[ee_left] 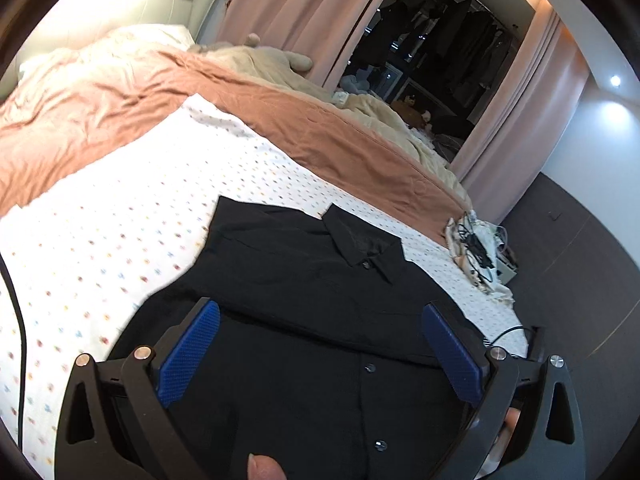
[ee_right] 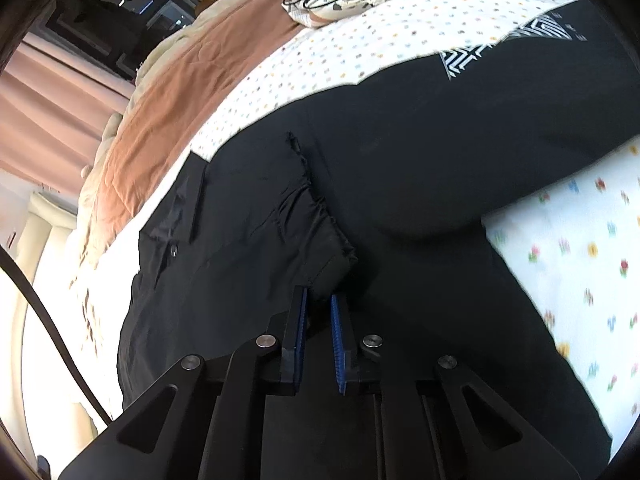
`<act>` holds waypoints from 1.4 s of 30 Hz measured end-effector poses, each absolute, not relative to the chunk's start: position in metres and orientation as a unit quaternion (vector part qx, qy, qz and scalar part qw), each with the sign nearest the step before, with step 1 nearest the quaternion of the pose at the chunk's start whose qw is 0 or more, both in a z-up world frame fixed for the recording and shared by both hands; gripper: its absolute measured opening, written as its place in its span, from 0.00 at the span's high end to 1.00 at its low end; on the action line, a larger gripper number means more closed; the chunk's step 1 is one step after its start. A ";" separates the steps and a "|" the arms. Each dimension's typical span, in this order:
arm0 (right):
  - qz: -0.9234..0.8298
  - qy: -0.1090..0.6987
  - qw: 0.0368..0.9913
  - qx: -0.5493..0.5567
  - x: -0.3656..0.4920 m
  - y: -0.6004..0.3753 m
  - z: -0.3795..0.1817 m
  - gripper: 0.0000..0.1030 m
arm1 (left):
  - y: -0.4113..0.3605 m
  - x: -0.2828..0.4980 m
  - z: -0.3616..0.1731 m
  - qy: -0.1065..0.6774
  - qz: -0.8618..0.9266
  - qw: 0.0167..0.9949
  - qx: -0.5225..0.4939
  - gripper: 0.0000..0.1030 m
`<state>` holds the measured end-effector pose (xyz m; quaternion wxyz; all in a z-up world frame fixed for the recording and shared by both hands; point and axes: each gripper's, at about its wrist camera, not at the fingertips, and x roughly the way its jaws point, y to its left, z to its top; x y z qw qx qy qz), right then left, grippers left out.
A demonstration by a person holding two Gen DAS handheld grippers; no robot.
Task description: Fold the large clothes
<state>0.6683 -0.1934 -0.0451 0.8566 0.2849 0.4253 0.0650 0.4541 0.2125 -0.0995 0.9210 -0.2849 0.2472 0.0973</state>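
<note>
We're early on: black button-up collared shirt (ee_left: pixel 304 280) mostly flat, right gripper (ee_right: pixel 319 300) pinching a bunched fold, left gripper (ee_left: pixel 320 320) spread wide, empty.

Both handheld grippers, the left gripper (ee_left: pixel 320 354) and the right gripper (ee_right: pixel 319 336), share black angular frames with triangular cut-outs and round silver pivot screws. Textured blue pads (ee_left: pixel 190 354) line each finger. A fingertip (ee_left: pixel 264 467) shows at the left view's bottom edge.
</note>
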 end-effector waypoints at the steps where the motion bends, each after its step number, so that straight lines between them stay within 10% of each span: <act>1: 0.068 0.423 0.858 0.285 0.668 -0.192 -0.045 0.92 | 0.213 0.454 -0.099 0.245 0.101 0.922 -0.282 0.00; 7: 0.063 0.400 0.871 0.278 0.643 -0.202 -0.029 0.89 | 0.204 0.452 -0.092 0.244 0.099 0.932 -0.250 0.00; 9: 0.055 0.381 0.878 0.284 0.634 -0.214 -0.021 0.72 | 0.202 0.449 -0.089 0.236 0.095 0.937 -0.240 0.00; 11: 0.046 0.361 0.884 0.294 0.622 -0.230 -0.015 0.13 | 0.199 0.447 -0.085 0.228 0.094 0.941 -0.233 0.00; 24: -0.100 0.264 0.899 0.333 0.553 -0.331 -0.014 0.12 | 0.184 0.451 -0.082 0.242 0.070 0.946 -0.204 0.00; 30: -0.158 0.230 0.905 0.322 0.538 -0.357 -0.013 0.27 | 0.185 0.454 -0.087 0.252 0.054 0.941 -0.217 0.00; 35: -0.142 0.223 0.906 0.331 0.541 -0.361 -0.026 0.79 | 0.183 0.455 -0.090 0.253 0.039 0.941 -0.220 0.00; 42: -0.101 0.181 0.930 0.303 0.524 -0.337 0.002 0.98 | 0.184 0.455 -0.092 0.256 0.038 0.937 -0.233 0.00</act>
